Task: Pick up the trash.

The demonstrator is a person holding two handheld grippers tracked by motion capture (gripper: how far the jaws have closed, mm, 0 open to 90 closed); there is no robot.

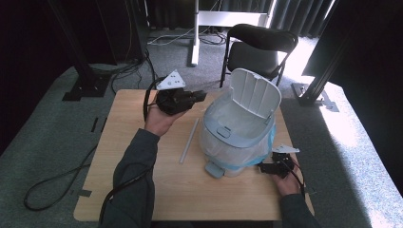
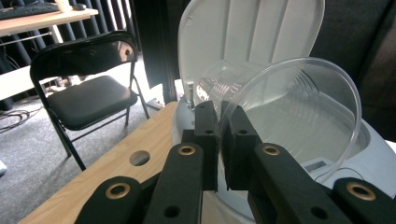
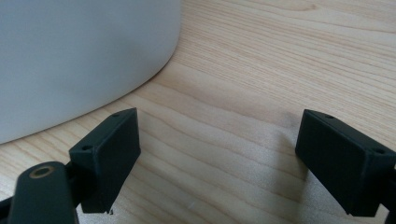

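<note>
A white pedal bin (image 1: 237, 137) stands on the wooden table (image 1: 142, 190) with its lid (image 1: 254, 92) raised and a plastic liner inside. My left gripper (image 1: 197, 96) hovers left of the bin, above the table. In the left gripper view it (image 2: 219, 112) is shut on the rim of a clear plastic cup (image 2: 299, 107), which lies tilted with its mouth towards the camera, in front of the lid (image 2: 243, 42). My right gripper (image 1: 266, 167) rests low by the bin's right base. Its jaws (image 3: 219, 140) stand wide open over bare wood, beside the bin wall (image 3: 79, 56).
A thin pale stick (image 1: 189, 140) lies on the table left of the bin. The bin's pedal (image 1: 215, 169) juts towards the front edge. A black folding chair (image 1: 259, 47) stands behind the table. Cables trail over the floor at the left.
</note>
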